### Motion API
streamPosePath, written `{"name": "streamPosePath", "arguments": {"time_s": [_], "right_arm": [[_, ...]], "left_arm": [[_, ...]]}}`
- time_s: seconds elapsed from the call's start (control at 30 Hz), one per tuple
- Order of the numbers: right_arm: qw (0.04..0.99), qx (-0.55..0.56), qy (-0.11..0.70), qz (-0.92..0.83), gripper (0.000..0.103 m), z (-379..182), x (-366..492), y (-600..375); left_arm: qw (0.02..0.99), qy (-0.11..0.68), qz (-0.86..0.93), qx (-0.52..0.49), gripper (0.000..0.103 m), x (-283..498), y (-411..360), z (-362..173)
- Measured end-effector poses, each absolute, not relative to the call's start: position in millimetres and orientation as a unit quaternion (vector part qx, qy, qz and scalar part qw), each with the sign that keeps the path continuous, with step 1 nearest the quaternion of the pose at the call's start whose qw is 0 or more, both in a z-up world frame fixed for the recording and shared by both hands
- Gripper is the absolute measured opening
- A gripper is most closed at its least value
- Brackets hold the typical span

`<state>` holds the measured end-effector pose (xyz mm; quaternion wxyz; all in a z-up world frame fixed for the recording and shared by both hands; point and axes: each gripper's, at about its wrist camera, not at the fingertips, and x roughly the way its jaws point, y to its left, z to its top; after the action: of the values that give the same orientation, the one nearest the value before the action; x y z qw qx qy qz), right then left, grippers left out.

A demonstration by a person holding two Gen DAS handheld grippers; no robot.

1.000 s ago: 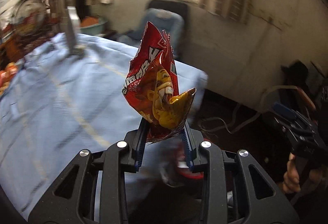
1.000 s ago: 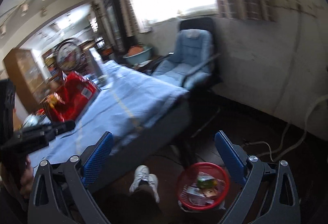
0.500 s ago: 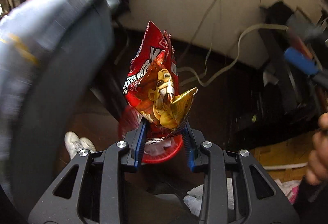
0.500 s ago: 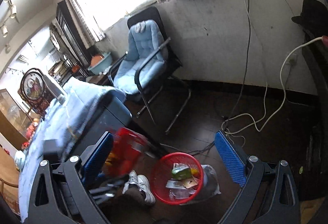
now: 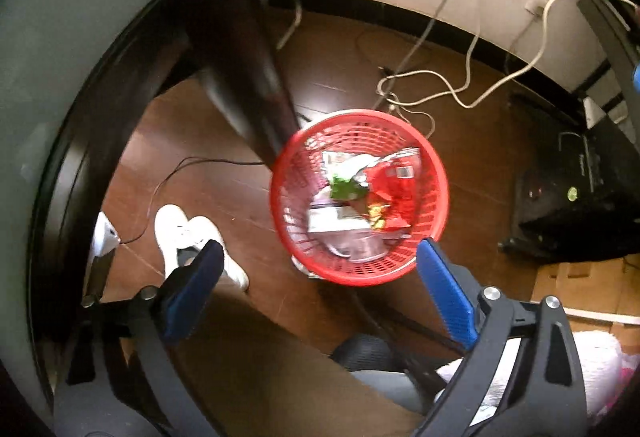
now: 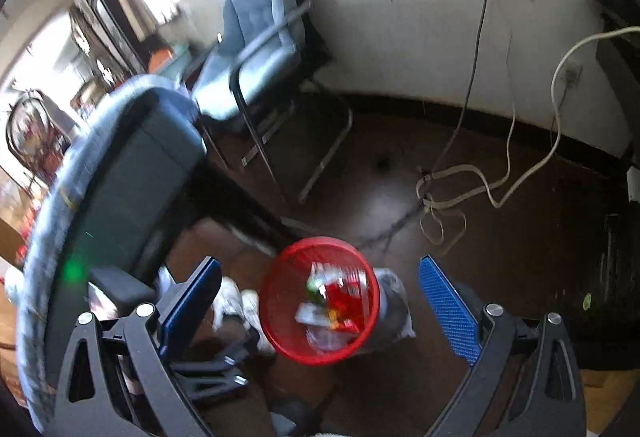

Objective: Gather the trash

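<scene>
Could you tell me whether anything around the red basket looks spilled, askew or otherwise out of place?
Nothing looks spilled: the red snack wrapper lies inside the red basket with the other wrappers, and no litter shows on the wood floor around it. The only untidy thing is the white cable trailing loose across the floor behind the basket.

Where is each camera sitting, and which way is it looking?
Left wrist view: sits on the left tool, looking steeply down at the red basket of trash on the floor; its open blue fingers and the person's white shoe show.
Right wrist view: sits on the right tool, looking down and outward at the red basket, a blue chair and the wall; its open blue fingers show.
Shared: the basket with the red wrapper inside, and the white cable.
</scene>
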<state>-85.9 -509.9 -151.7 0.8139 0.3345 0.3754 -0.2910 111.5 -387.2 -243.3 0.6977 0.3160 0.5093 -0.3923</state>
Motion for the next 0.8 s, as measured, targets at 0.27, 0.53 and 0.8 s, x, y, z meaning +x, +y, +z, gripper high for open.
{"name": "streamPosePath", "arguments": {"time_s": [0.27,0.53,0.8], "right_arm": [[0.779,0.331,0.452,-0.282,0.097,-207.3,-62.7,-492.5],[0.772,0.316,0.468,-0.291,0.097,-201.9,-66.6,-486.8],[0.788,0.28,0.454,-0.308,0.097,-169.7,-71.4,-479.2]], "left_arm": [[0.694,0.537,-0.361,0.314,0.093,111.2,-364.9,-261.2],[0.697,0.535,-0.362,0.312,0.093,102.6,-352.0,-253.0],[0.731,0.485,-0.379,0.295,0.095,90.3,-339.3,-214.0]]}}
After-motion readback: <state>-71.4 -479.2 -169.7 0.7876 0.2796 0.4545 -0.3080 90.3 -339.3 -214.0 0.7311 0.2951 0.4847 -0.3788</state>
